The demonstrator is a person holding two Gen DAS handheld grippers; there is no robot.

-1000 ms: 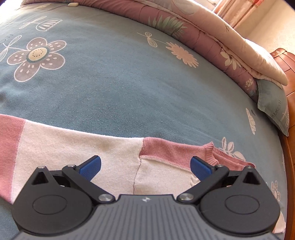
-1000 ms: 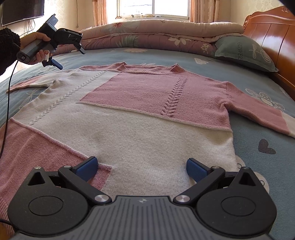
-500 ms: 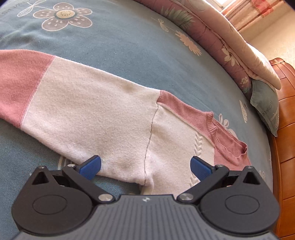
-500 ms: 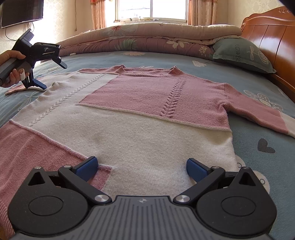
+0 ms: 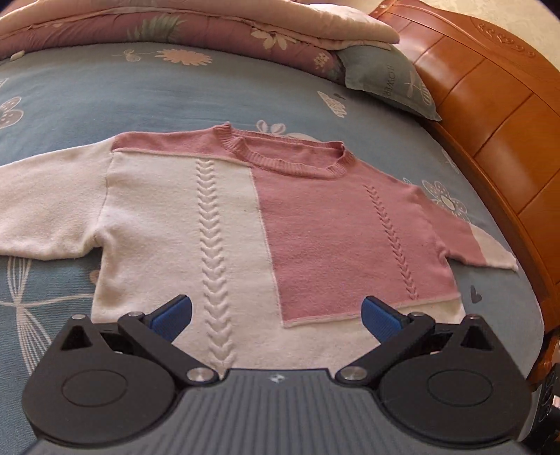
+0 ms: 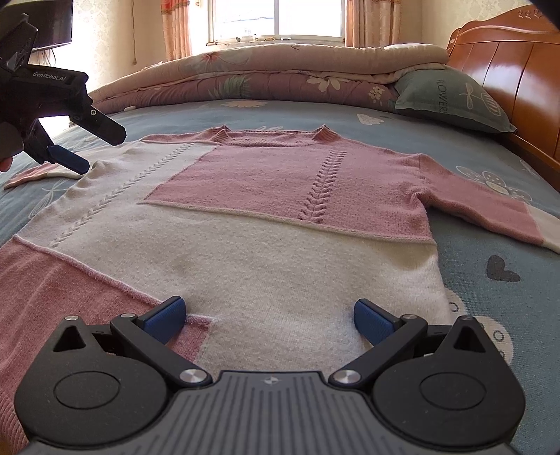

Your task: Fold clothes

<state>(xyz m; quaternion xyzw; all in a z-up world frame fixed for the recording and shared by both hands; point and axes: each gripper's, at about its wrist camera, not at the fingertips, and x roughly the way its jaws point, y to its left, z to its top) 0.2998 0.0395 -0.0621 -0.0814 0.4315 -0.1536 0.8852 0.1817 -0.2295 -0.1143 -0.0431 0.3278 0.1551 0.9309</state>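
Pink-and-cream sweater (image 6: 266,227) laid flat on bed (image 5: 210,91), unfolded. Left claw (image 6: 89,147), spread open and empty, swung away from left sleeve (image 5: 45,210) toward body. Right claw (image 6: 267,316) held open over hem. No fold begun yet.

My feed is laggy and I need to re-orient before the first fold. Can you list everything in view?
sweater: one, pink and cream, spread flat on the bed, both sleeves out
sheet: one, blue-grey with flower and heart print, under the sweater
quilt: one, folded, pink and beige floral, along the far edge of the bed
pillow: one, grey-green, far right by the headboard
headboard: one, orange-brown wood, right side
window: one, bright, with curtains, far wall
left gripper: open, blue pads, above the sweater's body
right gripper: open, blue pads, low over the sweater's hem
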